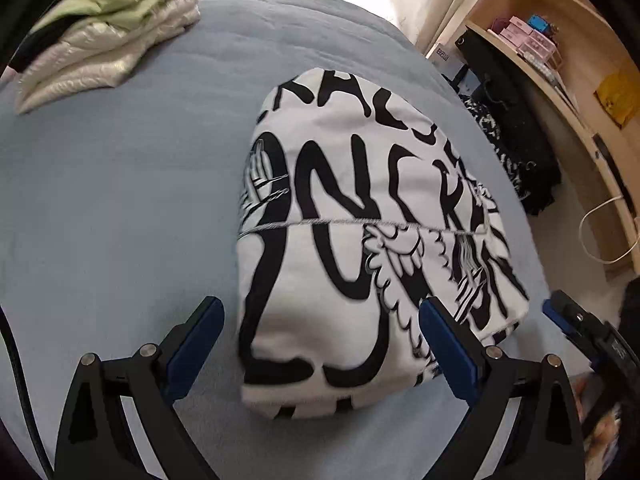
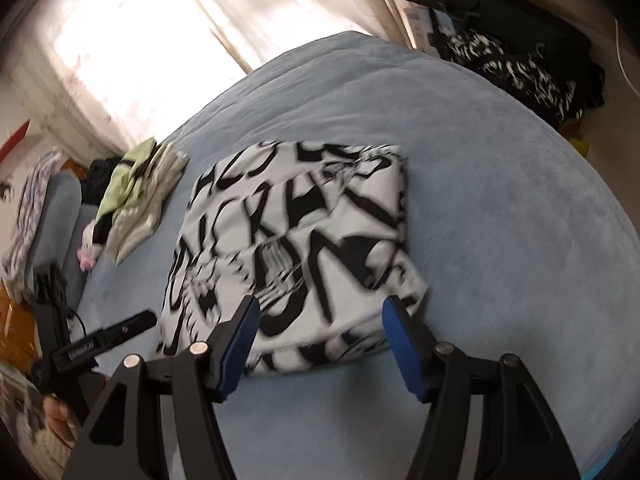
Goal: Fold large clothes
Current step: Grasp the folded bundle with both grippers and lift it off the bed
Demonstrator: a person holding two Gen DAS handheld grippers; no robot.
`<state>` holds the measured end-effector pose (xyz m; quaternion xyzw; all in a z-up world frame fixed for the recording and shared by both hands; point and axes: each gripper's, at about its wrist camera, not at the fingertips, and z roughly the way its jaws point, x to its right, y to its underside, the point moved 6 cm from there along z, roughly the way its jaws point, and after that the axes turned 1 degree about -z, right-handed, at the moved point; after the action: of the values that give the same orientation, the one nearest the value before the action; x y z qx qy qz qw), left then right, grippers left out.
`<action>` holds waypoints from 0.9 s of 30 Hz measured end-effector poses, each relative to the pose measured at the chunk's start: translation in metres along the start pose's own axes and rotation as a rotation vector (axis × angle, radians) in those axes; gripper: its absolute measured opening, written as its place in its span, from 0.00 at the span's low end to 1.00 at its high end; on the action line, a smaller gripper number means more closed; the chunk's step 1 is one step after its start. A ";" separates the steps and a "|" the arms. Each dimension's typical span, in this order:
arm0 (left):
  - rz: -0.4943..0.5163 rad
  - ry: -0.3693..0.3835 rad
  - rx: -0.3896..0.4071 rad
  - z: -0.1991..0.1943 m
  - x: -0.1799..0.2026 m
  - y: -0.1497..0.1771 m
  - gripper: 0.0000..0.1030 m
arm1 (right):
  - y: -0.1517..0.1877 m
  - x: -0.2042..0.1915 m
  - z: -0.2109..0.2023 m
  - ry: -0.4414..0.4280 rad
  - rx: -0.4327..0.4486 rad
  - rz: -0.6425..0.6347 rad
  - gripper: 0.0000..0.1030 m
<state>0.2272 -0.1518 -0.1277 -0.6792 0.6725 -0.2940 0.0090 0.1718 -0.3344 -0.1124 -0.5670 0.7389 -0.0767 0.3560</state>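
Left wrist view: the folded black-and-white printed garment (image 1: 360,240) lies on the blue bed (image 1: 120,200), towards its right edge. The left gripper (image 1: 320,344) has its jaws released, straddling the garment's near corner without pinching it. The right gripper (image 2: 320,340) also stands released above the near hem. A folded pile of clothes (image 1: 108,36) sits at the far left corner.
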 end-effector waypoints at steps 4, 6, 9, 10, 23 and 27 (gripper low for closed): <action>-0.023 0.050 -0.045 0.021 0.001 -0.008 0.94 | -0.021 0.026 0.023 -0.045 -0.051 0.060 0.62; -0.024 0.040 -0.051 0.031 0.000 -0.011 0.96 | -0.027 0.037 0.042 -0.095 -0.108 0.095 0.62; -0.016 0.028 -0.044 0.041 -0.002 -0.015 0.98 | -0.030 0.050 0.068 -0.138 -0.171 0.130 0.62; -0.018 0.025 -0.045 0.044 -0.003 -0.016 0.98 | -0.029 0.052 0.075 -0.148 -0.186 0.135 0.62; -0.095 0.143 -0.100 0.086 -0.018 -0.027 0.99 | -0.029 0.039 0.133 -0.328 -0.265 0.110 0.68; -0.104 0.168 -0.108 0.095 -0.019 -0.029 0.99 | -0.034 0.029 0.143 -0.375 -0.277 0.074 0.68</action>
<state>0.2945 -0.1684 -0.2019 -0.6855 0.6496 -0.3134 -0.0993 0.2830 -0.3310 -0.2126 -0.5874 0.6835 0.1452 0.4082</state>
